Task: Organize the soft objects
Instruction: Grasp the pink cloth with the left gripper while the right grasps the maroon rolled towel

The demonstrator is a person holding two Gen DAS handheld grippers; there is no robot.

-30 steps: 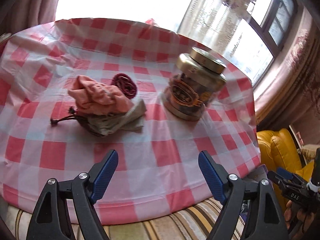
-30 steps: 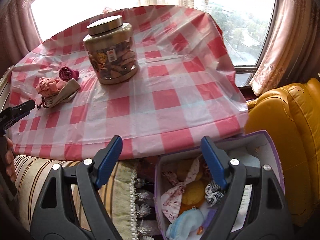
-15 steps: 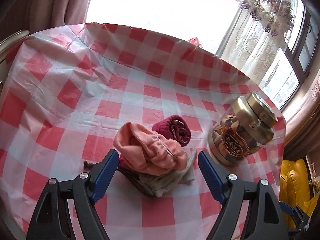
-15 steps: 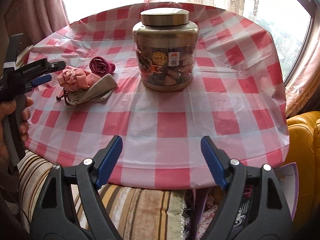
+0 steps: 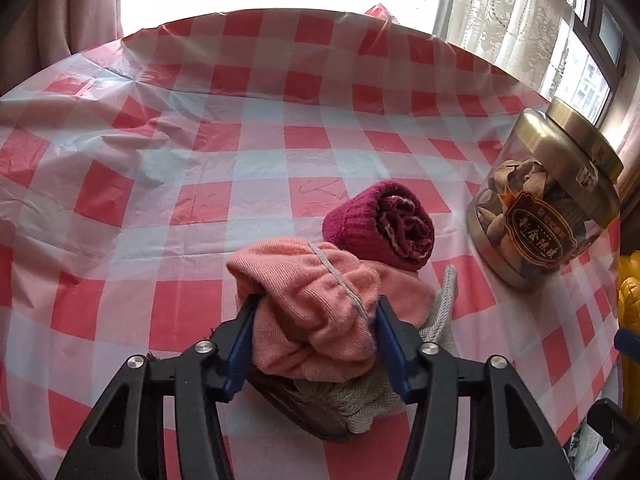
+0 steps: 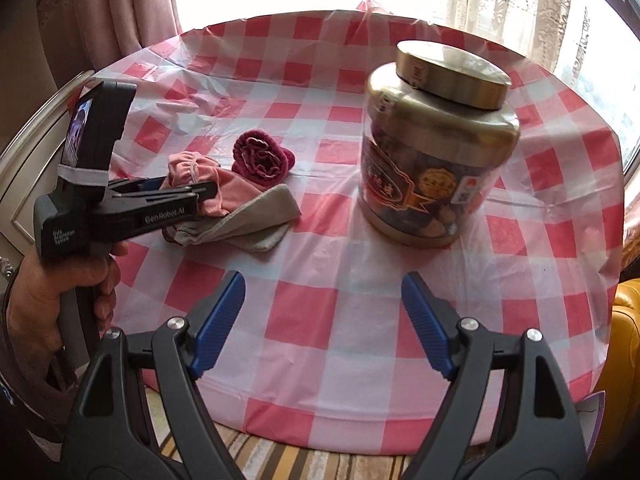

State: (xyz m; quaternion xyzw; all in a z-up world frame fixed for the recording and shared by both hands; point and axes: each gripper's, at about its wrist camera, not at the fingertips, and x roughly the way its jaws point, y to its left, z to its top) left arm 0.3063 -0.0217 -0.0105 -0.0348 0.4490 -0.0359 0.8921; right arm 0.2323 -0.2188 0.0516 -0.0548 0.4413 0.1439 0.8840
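Left tool (image 5: 316,344) moved in from the desk edge onto the cloth pile, jaws just closed on the pink cloth (image 5: 316,300).
Pink cloth sits lower centre of the left wrist view, pads pressing both its sides, on top of a grey cloth (image 5: 360,400); maroon rolled cloth (image 5: 384,224) touches it just above right. Jar (image 6: 436,148) stands right of the pile on the checked desk (image 6: 320,320). Right tool (image 6: 324,320) swung from the box toward the desk, released, jaws wide, nothing between them.
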